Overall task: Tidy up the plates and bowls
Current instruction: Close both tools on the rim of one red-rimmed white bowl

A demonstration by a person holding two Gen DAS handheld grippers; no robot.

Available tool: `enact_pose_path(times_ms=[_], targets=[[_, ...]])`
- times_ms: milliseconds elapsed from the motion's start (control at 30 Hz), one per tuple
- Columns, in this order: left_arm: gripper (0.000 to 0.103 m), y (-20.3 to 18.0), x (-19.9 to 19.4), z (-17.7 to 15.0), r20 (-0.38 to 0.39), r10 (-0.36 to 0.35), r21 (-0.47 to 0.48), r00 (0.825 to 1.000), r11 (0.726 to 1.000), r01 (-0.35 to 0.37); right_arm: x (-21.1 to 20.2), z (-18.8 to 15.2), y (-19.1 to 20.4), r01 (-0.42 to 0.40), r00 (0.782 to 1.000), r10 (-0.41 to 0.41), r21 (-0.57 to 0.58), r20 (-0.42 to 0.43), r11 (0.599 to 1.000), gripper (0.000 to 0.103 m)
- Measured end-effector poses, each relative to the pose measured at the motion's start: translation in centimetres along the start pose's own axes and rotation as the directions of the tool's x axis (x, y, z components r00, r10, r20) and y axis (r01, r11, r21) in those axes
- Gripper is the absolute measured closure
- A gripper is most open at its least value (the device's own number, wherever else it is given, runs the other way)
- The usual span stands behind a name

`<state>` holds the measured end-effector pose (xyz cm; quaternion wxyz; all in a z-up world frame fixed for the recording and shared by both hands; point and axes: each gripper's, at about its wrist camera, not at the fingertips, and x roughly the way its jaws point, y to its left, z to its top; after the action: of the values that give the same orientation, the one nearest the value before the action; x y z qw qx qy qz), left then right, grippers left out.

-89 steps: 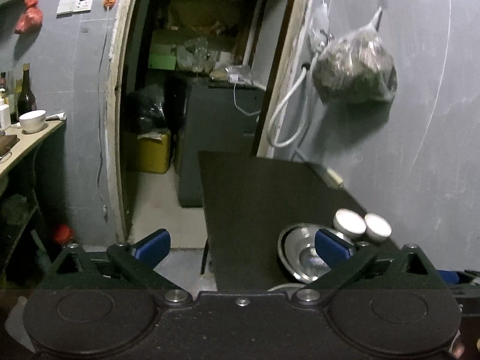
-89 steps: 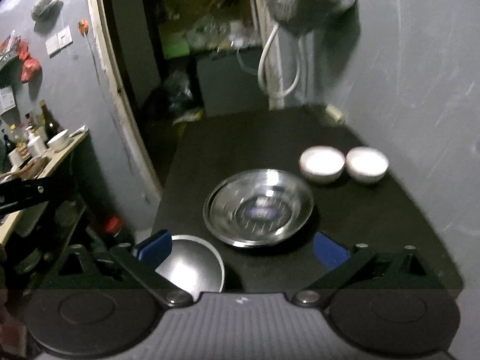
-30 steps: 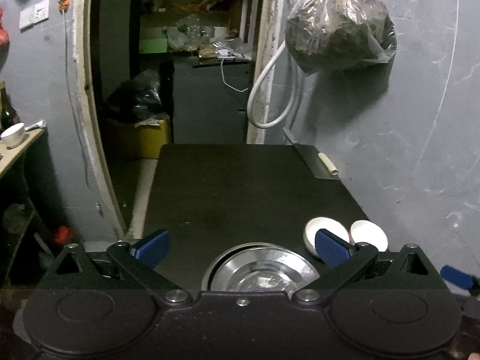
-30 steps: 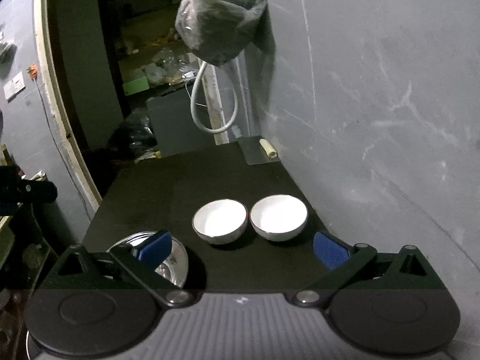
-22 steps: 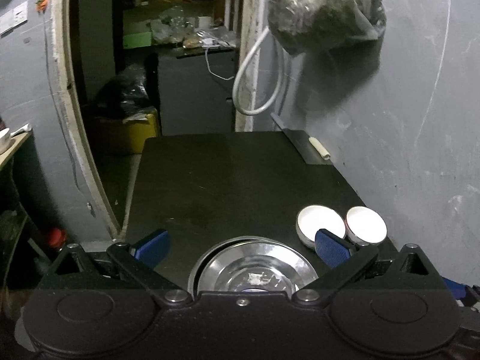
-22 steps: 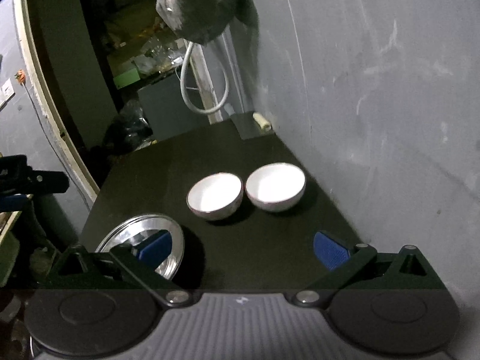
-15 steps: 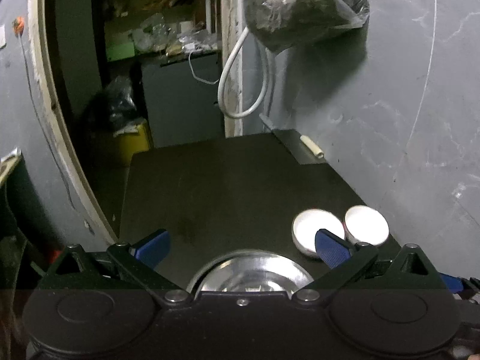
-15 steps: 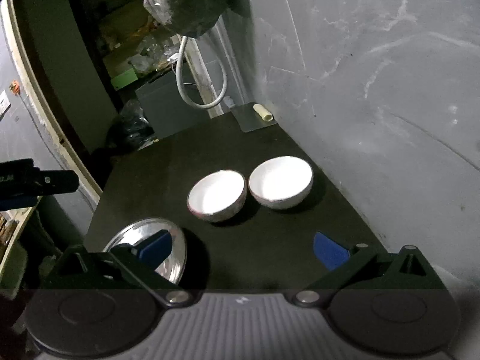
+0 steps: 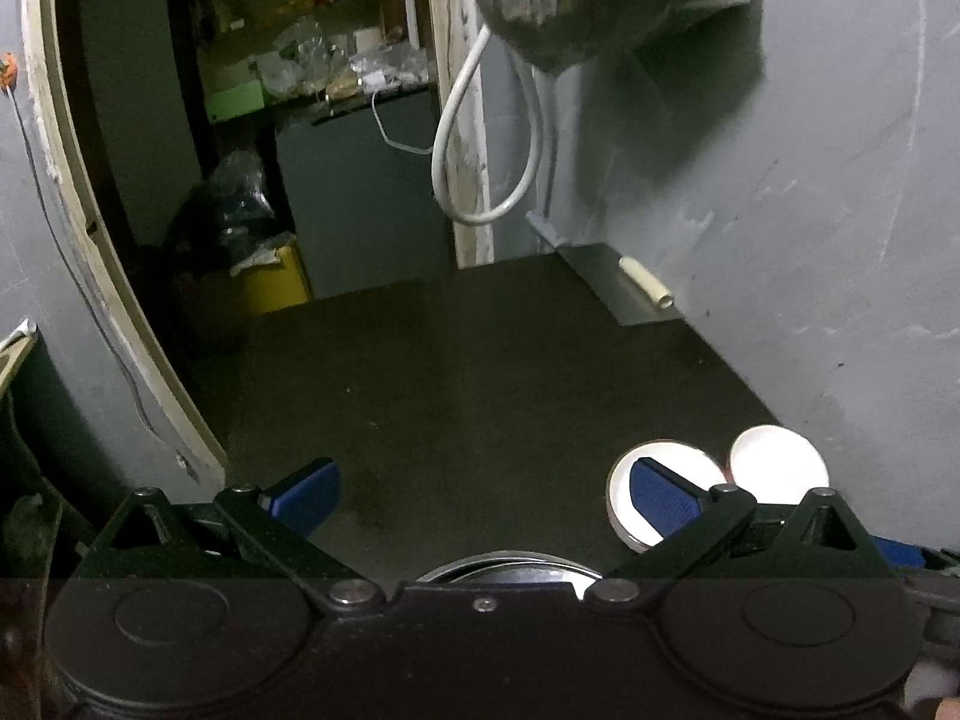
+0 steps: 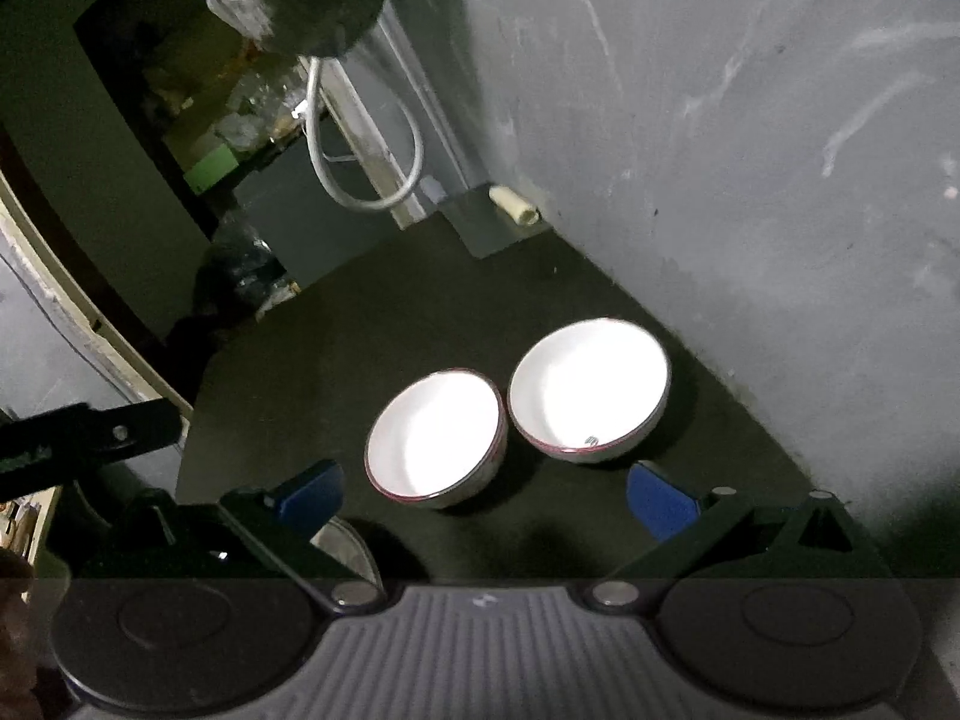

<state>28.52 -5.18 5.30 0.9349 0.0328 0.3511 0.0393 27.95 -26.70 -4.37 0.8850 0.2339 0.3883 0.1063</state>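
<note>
Two white bowls sit side by side, nearly touching, on the dark table [image 10: 336, 360] near the grey wall: the left bowl [image 10: 435, 439] and the right bowl [image 10: 589, 391]. The right gripper [image 10: 483, 498] hangs over them, jaws spread wide and empty. The left gripper [image 9: 480, 489] is likewise agape; its body hides most of the steel plate [image 9: 510, 567], only a rim sliver showing.

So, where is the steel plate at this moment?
The steel plate lies at the table's near edge, mostly hidden under the left gripper, left of the two white bowls.
</note>
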Motion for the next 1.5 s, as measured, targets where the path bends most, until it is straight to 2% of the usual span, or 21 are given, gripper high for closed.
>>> enact_pose_path(times_ms=[400,767,1000,1300,1500], targets=[[0.001,-1.2,6.8,0.8,-0.103,0.031,0.005,0.994,1.0,-0.03,4.4,0.4,-1.1,0.018,0.995,-0.014,0.035,-0.098,0.999,0.0],[0.001,-2.9,11.4,1.4,-0.17,0.022,0.069,0.985,0.998,-0.01,6.4,0.6,-1.9,-0.005,0.99,0.015,0.07,-0.142,0.998,0.0],[0.001,-3.3,12.6,1.2,-0.199,0.028,0.114,0.98,0.993,-0.005,6.8,0.8,-2.0,-0.013,0.991,0.024,0.083,-0.134,0.996,0.001],[0.001,-3.4,13.1,1.0,-0.227,-0.003,0.135,0.974,0.99,0.034,7.0,0.8,-1.7,-0.017,0.991,0.029,0.092,-0.129,0.996,0.001],[0.005,-3.9,13.1,0.8,-0.249,-0.041,0.155,0.968,0.985,0.081,6.8,0.8,-1.8,-0.018,0.992,0.031,0.099,-0.126,0.995,0.008]])
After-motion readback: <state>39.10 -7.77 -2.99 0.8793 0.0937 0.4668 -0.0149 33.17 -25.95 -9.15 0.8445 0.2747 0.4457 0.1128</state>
